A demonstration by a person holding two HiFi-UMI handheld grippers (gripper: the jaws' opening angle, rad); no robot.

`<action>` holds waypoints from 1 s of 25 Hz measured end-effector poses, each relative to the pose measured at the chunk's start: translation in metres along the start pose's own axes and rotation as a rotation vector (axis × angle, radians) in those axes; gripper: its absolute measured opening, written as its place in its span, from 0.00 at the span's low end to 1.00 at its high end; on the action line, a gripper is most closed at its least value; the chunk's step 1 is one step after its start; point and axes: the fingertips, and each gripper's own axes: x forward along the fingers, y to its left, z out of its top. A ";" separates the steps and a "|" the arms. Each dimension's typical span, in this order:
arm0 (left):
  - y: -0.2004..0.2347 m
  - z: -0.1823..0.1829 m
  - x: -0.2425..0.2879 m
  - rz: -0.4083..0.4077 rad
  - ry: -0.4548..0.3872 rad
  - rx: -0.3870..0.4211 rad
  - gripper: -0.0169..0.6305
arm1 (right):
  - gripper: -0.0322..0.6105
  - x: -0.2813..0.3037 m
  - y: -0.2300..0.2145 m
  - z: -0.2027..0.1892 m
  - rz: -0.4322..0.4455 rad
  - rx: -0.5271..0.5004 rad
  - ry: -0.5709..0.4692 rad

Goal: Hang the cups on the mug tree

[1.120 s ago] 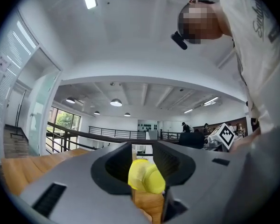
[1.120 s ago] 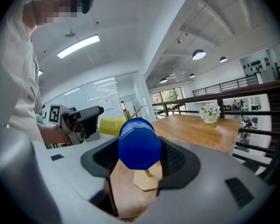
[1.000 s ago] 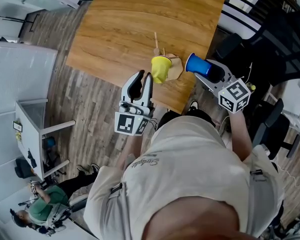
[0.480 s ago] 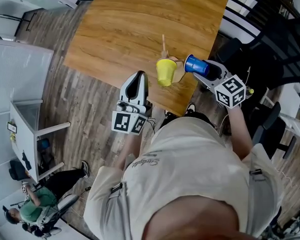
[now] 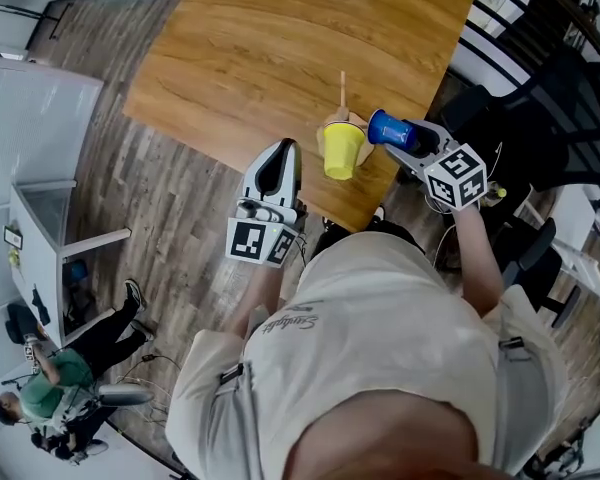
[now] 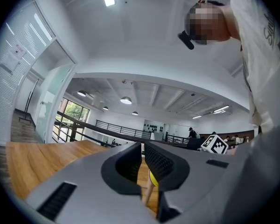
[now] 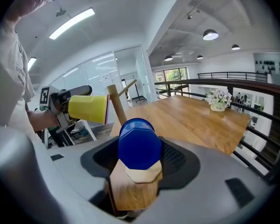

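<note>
A wooden mug tree (image 5: 342, 93) stands near the table's near edge, with a yellow cup (image 5: 342, 149) hanging on its side. The left gripper (image 5: 287, 150) sits just left of that cup with its jaws shut and nothing between them. Through the thin slit of the left gripper (image 6: 143, 147) I glimpse the yellow cup (image 6: 152, 177). The right gripper (image 5: 404, 136) is shut on a blue cup (image 5: 391, 129), held on its side just right of the tree. In the right gripper view the blue cup (image 7: 139, 143) fills the jaws, with the yellow cup (image 7: 88, 108) and the tree's pole (image 7: 116, 105) beyond.
The wooden table (image 5: 240, 58) stretches away, with a small flower pot (image 7: 218, 101) at its far edge. Black chairs (image 5: 540, 88) stand to the right. On the floor at left are a white cabinet (image 5: 50, 238) and a person (image 5: 45, 398).
The left gripper let go of the yellow cup, shut and drew slightly away; the cup now hangs on the tree. The right gripper brought the blue cup closer to the tree.
</note>
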 end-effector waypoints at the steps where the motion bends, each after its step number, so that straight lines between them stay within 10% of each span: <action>1: 0.002 -0.001 0.001 0.005 0.001 -0.004 0.07 | 0.43 0.003 -0.002 -0.001 0.003 -0.005 0.008; 25: 0.015 -0.007 0.002 0.041 0.038 0.000 0.07 | 0.53 0.049 -0.005 -0.004 0.081 -0.017 0.067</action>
